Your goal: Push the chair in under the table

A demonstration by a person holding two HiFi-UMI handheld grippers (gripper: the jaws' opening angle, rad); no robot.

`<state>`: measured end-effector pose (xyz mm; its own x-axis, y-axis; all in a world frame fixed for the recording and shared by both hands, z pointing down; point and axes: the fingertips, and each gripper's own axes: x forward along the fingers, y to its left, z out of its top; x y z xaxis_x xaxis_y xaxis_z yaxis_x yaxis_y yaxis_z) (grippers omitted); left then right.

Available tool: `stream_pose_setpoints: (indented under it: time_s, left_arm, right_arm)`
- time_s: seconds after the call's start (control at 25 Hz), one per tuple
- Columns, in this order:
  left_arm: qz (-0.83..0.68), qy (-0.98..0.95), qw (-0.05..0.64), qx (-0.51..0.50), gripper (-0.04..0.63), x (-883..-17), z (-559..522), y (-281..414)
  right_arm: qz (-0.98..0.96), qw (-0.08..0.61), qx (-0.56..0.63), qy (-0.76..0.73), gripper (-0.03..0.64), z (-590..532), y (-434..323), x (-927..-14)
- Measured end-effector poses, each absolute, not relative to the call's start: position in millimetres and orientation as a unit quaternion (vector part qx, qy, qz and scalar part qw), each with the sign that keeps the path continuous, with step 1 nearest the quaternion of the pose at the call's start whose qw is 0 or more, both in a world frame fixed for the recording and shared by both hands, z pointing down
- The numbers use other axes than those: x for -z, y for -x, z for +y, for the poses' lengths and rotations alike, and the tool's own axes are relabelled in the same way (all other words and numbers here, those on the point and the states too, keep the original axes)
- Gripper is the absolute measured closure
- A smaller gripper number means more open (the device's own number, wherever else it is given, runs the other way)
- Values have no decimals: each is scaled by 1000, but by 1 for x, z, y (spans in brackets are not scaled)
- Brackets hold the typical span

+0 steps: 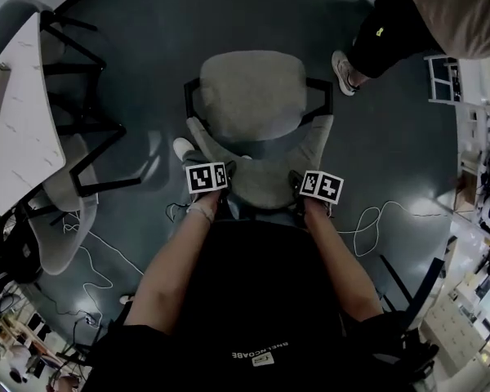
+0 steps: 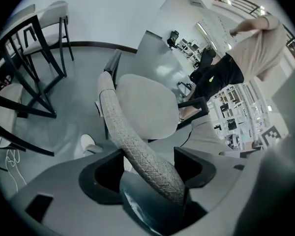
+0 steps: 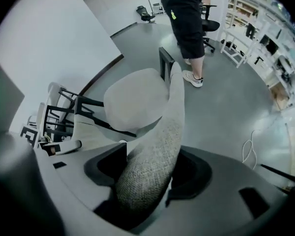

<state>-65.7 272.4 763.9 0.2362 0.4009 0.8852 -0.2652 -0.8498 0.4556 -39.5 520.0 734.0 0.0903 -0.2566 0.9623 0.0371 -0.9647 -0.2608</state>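
Note:
A grey fabric chair (image 1: 253, 95) with black armrests stands in the middle of the dark floor, its seat facing away from me. Its curved backrest (image 1: 263, 174) is right in front of me. My left gripper (image 1: 211, 188) is shut on the backrest's left end, and the padded rim (image 2: 137, 149) runs between the jaws of that gripper (image 2: 148, 168). My right gripper (image 1: 314, 196) is shut on the backrest's right end, with the thick fabric edge (image 3: 160, 146) filling the gap of that gripper (image 3: 148, 170). The white table (image 1: 20, 129) stands to the left.
Two other grey chairs (image 1: 61, 219) on black frames sit by the table. A person (image 1: 396, 27) stands at the far right, close to the chair. White cables (image 1: 367, 229) lie on the floor, and shelving (image 1: 482, 149) lines the right side.

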Motion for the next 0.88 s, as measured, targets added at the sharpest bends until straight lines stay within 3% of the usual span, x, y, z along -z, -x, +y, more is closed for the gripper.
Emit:
stream_pose_setpoints:
  time_s: [0.16,0.28,0.88]
  left_arm:
    - [29,-727,324,-605,287,-765,273,67]
    - [12,-701,392,-595,328,-765,271,63]
    - [10,-691,388,-610,347,-763,256,49]
  right_arm:
    - [77,87,676,728,348,520,36,-732]
    - [80,69,676,729,350,514,26,-728]
    - [95,2,690,717,356,497,-10,-728]
